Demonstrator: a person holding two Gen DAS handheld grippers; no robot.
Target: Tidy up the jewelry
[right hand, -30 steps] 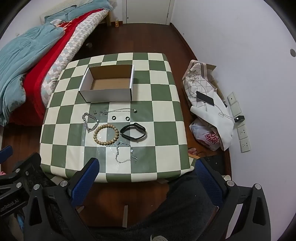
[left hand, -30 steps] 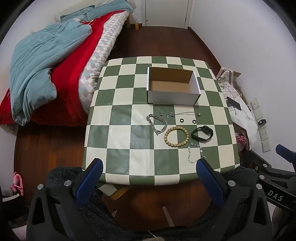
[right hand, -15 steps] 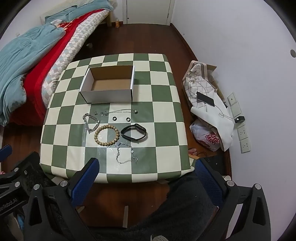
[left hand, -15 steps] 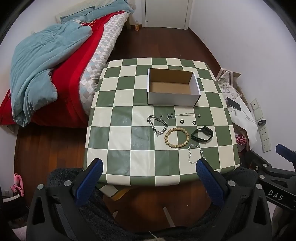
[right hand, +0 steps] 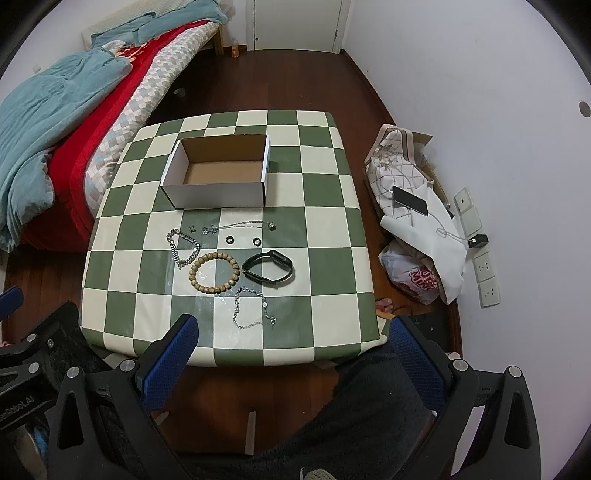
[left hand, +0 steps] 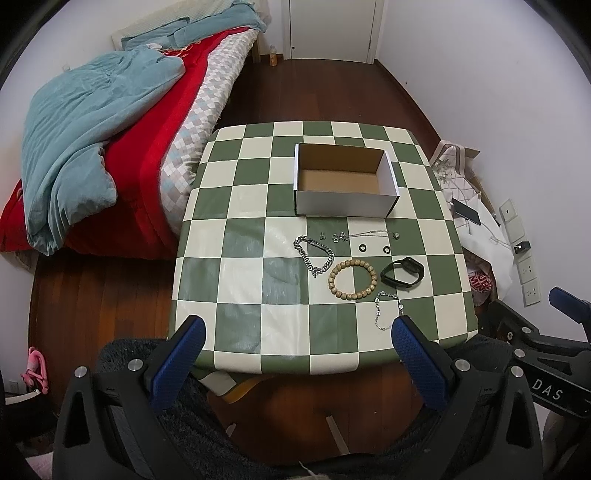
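An open, empty white cardboard box point(left hand: 345, 184) point(right hand: 218, 173) stands on the green-and-cream checkered table point(left hand: 229, 236) point(right hand: 325, 229). In front of it lie a silver chain bracelet point(left hand: 314, 253) point(right hand: 183, 247), a wooden bead bracelet point(left hand: 352, 278) point(right hand: 214, 272), a black band point(left hand: 402, 272) point(right hand: 269, 271), a thin silver bracelet point(left hand: 386, 308) point(right hand: 251, 308), a fine necklace point(right hand: 243, 224), two black rings point(left hand: 363, 248) point(right hand: 229, 240) and small earrings. My left gripper point(left hand: 295, 354) and right gripper point(right hand: 291, 350) are both open and empty, held above the table's near edge.
A bed with a red cover and a blue blanket point(left hand: 85, 129) stands left of the table. Bags, a phone and white cloth point(right hand: 417, 221) lie on the floor at the right, by a wall with sockets. A closed door point(left hand: 332, 26) is at the far end.
Both views have shifted slightly; the table and jewelry sit a little higher in the left view. Nothing on the table has moved. Both grippers stay open.
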